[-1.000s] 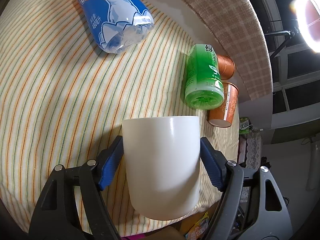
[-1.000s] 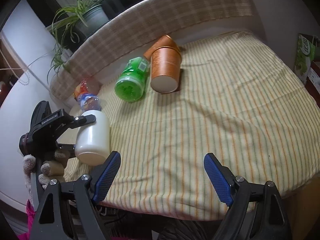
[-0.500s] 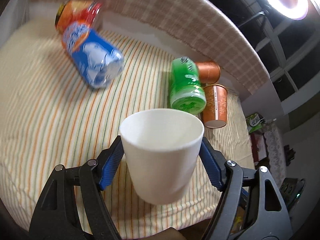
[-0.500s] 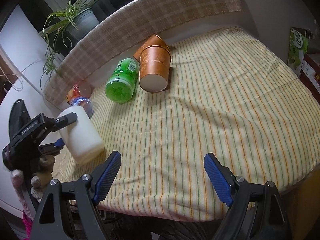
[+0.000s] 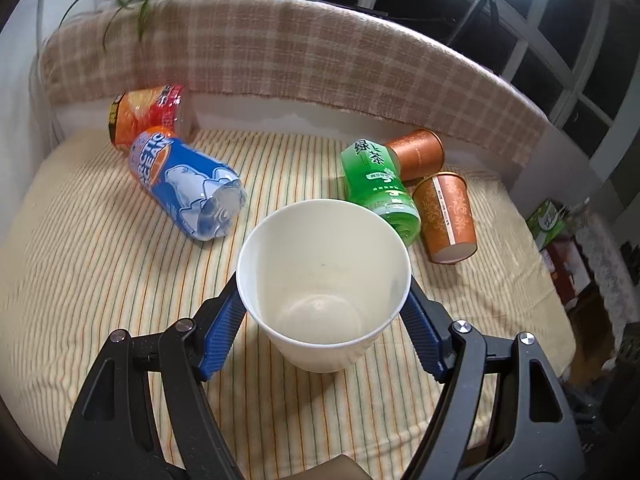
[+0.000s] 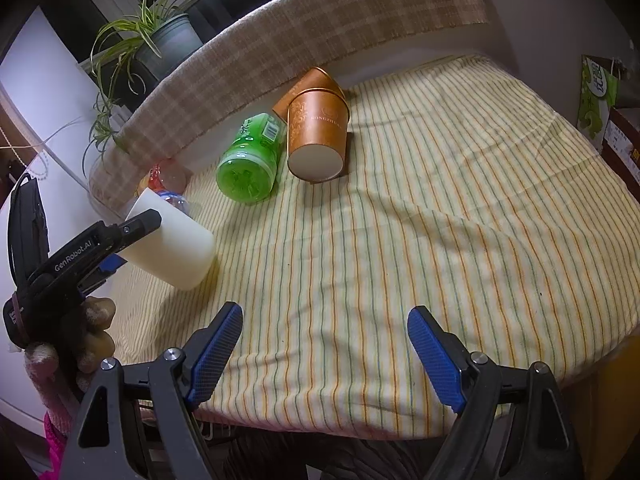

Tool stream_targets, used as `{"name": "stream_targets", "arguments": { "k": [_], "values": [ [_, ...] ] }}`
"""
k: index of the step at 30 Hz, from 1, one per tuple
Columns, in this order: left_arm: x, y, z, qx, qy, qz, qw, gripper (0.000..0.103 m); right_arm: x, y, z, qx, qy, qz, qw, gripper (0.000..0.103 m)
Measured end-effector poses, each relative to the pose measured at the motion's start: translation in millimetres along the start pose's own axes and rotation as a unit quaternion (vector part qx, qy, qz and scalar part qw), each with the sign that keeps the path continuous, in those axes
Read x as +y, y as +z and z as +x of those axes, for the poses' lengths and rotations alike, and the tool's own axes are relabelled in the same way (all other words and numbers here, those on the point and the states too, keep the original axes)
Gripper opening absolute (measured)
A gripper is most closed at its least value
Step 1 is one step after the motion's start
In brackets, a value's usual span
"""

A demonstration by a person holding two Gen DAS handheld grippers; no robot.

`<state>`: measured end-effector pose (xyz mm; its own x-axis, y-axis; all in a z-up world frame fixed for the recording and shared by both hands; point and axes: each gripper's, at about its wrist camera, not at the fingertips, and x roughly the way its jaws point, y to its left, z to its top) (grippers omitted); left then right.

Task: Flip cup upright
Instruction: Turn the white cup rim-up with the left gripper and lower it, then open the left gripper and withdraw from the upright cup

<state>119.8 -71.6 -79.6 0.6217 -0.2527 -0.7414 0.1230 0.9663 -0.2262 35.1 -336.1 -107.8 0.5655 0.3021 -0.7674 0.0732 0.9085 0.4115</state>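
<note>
My left gripper [image 5: 324, 312] is shut on a white cup [image 5: 324, 280], its blue pads against the cup's sides. The cup's open mouth faces the camera and I see its empty inside. In the right wrist view the white cup [image 6: 172, 240] is held tilted in the left gripper [image 6: 132, 236], its base just above or touching the striped cloth [image 6: 440, 200] at the table's left edge. My right gripper [image 6: 324, 344] is open and empty over the front edge of the table.
On the striped cloth [image 5: 100, 272] lie a blue bottle [image 5: 188, 184], a red-orange bottle [image 5: 148, 114], a green bottle [image 5: 378, 180] and two copper paper cups [image 5: 448, 216] [image 5: 416, 152]. A checked backrest [image 5: 280, 52] runs behind; a potted plant [image 6: 160, 40] stands beyond.
The left gripper has rotated the white cup from mouth-down to mouth-up, and the cup's inside has come into view. The right gripper has stayed almost still.
</note>
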Motion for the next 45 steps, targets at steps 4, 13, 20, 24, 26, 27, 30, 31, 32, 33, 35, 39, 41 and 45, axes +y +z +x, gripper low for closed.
{"name": "stream_targets", "arguments": {
  "k": [4,13,20,24,26,27,30,31,32,33,35,39,41,45],
  "values": [
    [-4.5,-4.0,3.4,0.002,0.005,0.02,0.9998,0.076,0.2,-0.1,-0.6,0.0,0.0,0.0,1.0,0.087],
    [-10.9,-7.4,4.7,0.0,0.007,0.043,0.999,0.076,2.7,1.6,-2.6,-0.003,-0.001,-0.004,1.0,0.087],
    [-9.8,-8.5,3.0,0.008,-0.018,0.042,0.9989,0.08,8.0,1.8,-4.2,-0.009,-0.006,-0.016,1.0,0.087],
    [-8.6,-10.2,3.0,0.013,-0.022,0.037,0.999,0.082,12.7,2.6,-7.0,-0.018,-0.013,-0.027,0.999,0.087],
    [-7.6,-11.4,3.6,0.015,-0.023,0.034,0.9991,0.086,14.5,2.8,-8.5,-0.021,-0.016,-0.031,0.999,0.087],
    [-6.9,-12.2,3.4,0.015,-0.023,0.032,0.9991,0.086,15.6,2.9,-9.1,-0.023,-0.018,-0.034,0.999,0.087],
    [-4.1,-13.9,2.1,0.016,-0.024,0.03,0.9991,0.087,18.4,3.5,-10.2,-0.028,-0.022,-0.041,0.999,0.087],
    [-3.6,-14.4,1.6,0.016,-0.024,0.03,0.9991,0.087,19.6,3.6,-10.4,-0.029,-0.022,-0.043,0.998,0.087],
    [-2.8,-15.1,1.3,0.018,-0.025,0.03,0.9991,0.088,20.2,3.4,-10.5,-0.03,-0.023,-0.045,0.998,0.087],
    [-1.7,-16.0,0.8,0.019,-0.027,0.03,0.999,0.089,21.7,3.5,-10.7,-0.031,-0.025,-0.048,0.998,0.087],
    [0.8,-18.2,-0.4,0.021,-0.028,0.028,0.999,0.09,24.0,3.7,-10.9,-0.034,-0.027,-0.053,0.998,0.087],
    [6.7,-22.8,-4.4,0.021,-0.026,0.025,0.9991,0.09,28.4,4.7,-11.6,-0.038,-0.03,-0.063,0.997,0.087],
    [9.6,-24.8,-7.4,0.02,-0.023,0.024,0.9992,0.09,31.9,5.3,-12.3,-0.043,-0.035,-0.07,0.996,0.087],
    [17.2,-29.1,-17.1,0.012,-0.017,0.018,0.9996,0.09,39.5,7.7,-14.1,-0.054,-0.041,-0.085,0.994,0.087]
  ]
}}
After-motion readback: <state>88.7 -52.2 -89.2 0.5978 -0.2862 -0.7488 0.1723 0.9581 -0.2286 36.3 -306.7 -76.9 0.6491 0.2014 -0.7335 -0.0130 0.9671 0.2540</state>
